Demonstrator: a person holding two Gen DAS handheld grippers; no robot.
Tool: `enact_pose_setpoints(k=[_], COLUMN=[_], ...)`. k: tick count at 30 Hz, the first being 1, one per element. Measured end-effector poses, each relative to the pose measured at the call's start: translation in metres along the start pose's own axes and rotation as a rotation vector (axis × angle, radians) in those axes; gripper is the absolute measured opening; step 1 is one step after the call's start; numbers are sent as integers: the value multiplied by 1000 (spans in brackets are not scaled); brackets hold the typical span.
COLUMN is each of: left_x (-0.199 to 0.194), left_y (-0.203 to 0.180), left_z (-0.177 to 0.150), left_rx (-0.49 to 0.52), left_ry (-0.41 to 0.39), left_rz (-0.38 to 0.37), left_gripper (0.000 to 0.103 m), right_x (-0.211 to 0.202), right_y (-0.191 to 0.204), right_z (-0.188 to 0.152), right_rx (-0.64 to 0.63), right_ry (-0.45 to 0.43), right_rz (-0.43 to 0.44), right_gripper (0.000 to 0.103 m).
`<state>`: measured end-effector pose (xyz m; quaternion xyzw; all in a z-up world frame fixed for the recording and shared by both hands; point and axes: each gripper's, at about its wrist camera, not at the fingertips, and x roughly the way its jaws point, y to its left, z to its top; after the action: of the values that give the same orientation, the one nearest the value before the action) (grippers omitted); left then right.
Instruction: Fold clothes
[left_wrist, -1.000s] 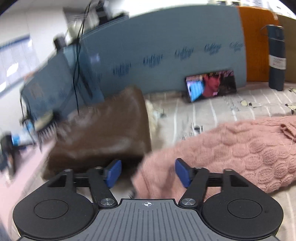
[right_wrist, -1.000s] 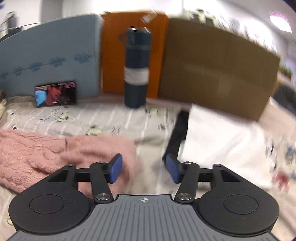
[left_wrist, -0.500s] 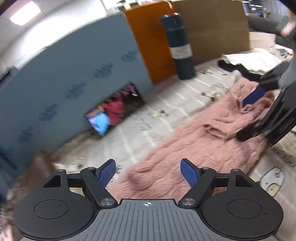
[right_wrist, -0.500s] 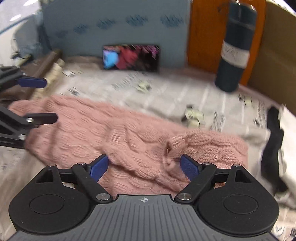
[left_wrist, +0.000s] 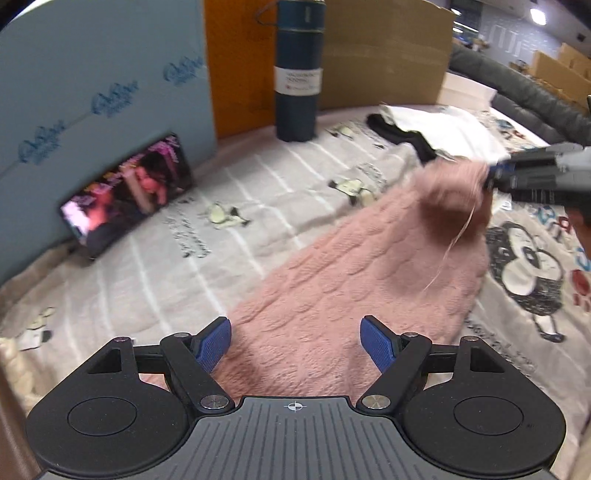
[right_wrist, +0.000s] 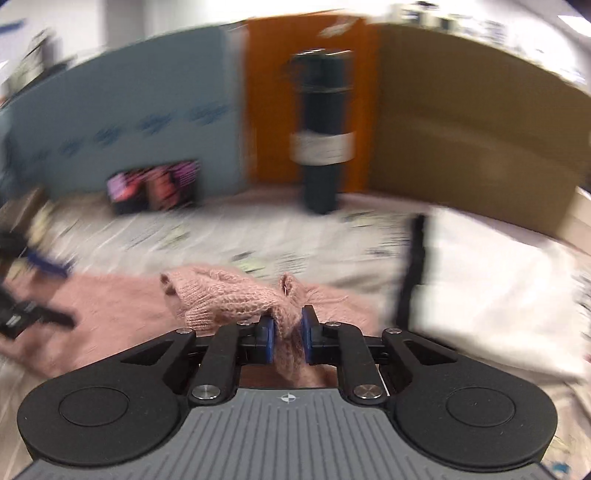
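A pink knitted sweater (left_wrist: 373, 266) lies stretched across the printed grey bedsheet (left_wrist: 155, 266). My left gripper (left_wrist: 295, 345) is open, its blue pads on either side of the sweater's near end. At the far end my right gripper (left_wrist: 524, 177) pinches a raised bunch of the knit. In the right wrist view my right gripper (right_wrist: 288, 336) is shut on a fold of the pink sweater (right_wrist: 236, 299), which stands up between the pads. The left gripper (right_wrist: 33, 284) shows blurred at that view's left edge.
A dark blue flask (left_wrist: 297, 70) stands at the back before orange and cardboard panels. A phone (left_wrist: 129, 192) with a lit screen leans on the blue foam board. White and black clothes (left_wrist: 436, 129) lie at the far right.
My right gripper went from open over the sweater to shut on a fold of it and lifted it. My left gripper swung round toward the sweater's near end, still open.
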<state>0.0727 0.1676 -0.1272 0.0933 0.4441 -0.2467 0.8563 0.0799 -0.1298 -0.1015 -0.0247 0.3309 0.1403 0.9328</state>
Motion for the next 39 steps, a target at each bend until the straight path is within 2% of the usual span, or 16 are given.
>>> enact_pose_setpoints(k=[5, 6, 7, 9, 11, 13, 15, 19, 20, 21, 22, 24, 27, 32, 36, 39], left_x=[6, 7, 7, 7, 7, 7, 7, 7, 7, 7, 7, 4, -4, -25, -39, -41], left_y=[11, 12, 12, 12, 11, 11, 11, 10, 10, 10, 9, 7, 2, -16, -30, -42], left_z=[6, 8, 8, 7, 6, 5, 4, 2, 2, 1, 1, -3, -10, -23, -32, -41], left_rx=[-1, 2, 6, 13, 21, 28, 35, 50, 54, 58, 62, 82, 111, 148, 152, 163], left_ry=[48, 51, 51, 49, 46, 44, 41, 36, 35, 34, 32, 1, -49, -126, -162, -152], left_rz=[-57, -58, -59, -58, -56, -55, -54, -52, -51, -50, -50, -40, -24, -12, -36, -64], left_gripper=[79, 79, 79, 79, 79, 79, 78, 74, 64, 49, 43, 19, 7, 2, 2, 2], right_x=[1, 5, 8, 9, 2, -9, -19, -33, -31, -29, -24, -15, 4, 31, 49, 59], right_y=[-62, -73, -83, -97, -104, -99, -93, -72, -64, -55, -47, -32, -10, 15, 25, 34], right_z=[3, 3, 1, -2, -4, -1, 2, 15, 19, 22, 26, 31, 36, 40, 40, 39], right_rx=[152, 183, 212, 279, 328, 320, 312, 326, 325, 325, 334, 354, 393, 503, 573, 593], right_ry=[21, 37, 52, 65, 46, 9, -27, -59, -49, -39, -18, 28, 106, 214, 292, 350], right_rz=[-133, -142, -157, -195, -235, -303, -362, -260, -223, -186, -146, -68, 32, 177, 236, 260], right_gripper=[14, 18, 32, 47, 56, 63, 64, 70, 70, 70, 70, 70, 70, 69, 69, 69])
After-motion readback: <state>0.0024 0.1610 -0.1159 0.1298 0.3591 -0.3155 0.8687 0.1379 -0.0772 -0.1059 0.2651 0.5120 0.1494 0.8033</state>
